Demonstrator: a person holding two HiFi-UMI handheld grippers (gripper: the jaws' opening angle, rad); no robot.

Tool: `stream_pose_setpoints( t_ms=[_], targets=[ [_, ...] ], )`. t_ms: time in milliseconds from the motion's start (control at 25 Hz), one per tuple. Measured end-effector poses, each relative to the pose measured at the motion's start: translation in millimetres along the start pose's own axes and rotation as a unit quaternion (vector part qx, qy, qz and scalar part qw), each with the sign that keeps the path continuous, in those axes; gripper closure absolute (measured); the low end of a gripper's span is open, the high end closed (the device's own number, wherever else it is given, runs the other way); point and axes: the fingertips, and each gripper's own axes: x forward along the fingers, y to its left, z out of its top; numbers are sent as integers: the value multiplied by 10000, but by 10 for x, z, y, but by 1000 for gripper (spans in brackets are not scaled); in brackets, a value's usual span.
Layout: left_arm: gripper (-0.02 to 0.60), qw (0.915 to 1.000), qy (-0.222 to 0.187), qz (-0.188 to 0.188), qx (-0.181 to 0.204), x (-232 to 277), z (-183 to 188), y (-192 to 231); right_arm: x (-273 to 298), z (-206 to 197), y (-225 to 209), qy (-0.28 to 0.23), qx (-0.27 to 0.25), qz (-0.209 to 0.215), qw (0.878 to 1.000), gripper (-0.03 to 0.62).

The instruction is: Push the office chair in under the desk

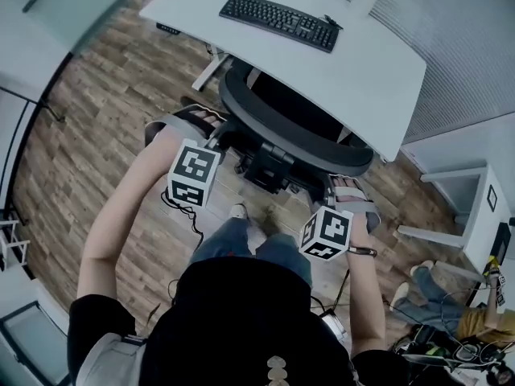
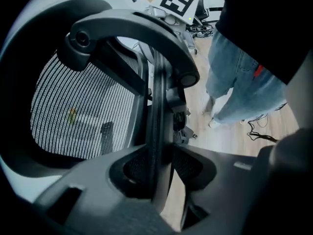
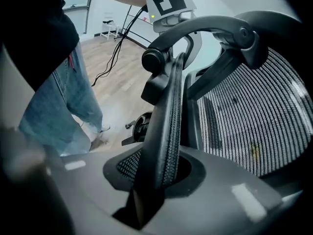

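Head view: the office chair (image 1: pixel 282 135) stands at the near edge of the white tabletop (image 1: pixel 378 79). Its curved black backrest lies just beside that edge, and the seat is out of sight beneath. A keyboard (image 1: pixel 278 21) lies toward the tabletop's far side. Bare wood floor (image 1: pixel 96 127) opens to the chair's left, and the person's legs (image 1: pixel 253 248) stand close behind the chair base. The left gripper (image 1: pixel 201 123) meets the backrest's left rim, the right gripper (image 1: pixel 348 187) its right rim.

Left gripper view: the fingers (image 2: pixel 132 168) are clenched on the mesh-edged backrest frame, which passes upright between them.

Right gripper view: the fingers (image 3: pixel 124 168) likewise clamp the frame rim, with pads touching it on both sides.
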Motion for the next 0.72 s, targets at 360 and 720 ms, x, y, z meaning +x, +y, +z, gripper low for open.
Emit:
stream_pose_setpoints(
  t_ms=[360,720],
  targets=[
    [442,9998,-102,-25,195,132,-346,284,208,200,-265,155,288,-67,9994,484],
    [440,9995,-193,-146,223,142,-396,318,220,245,-278,225,414,-74,9989,482]
  ],
)
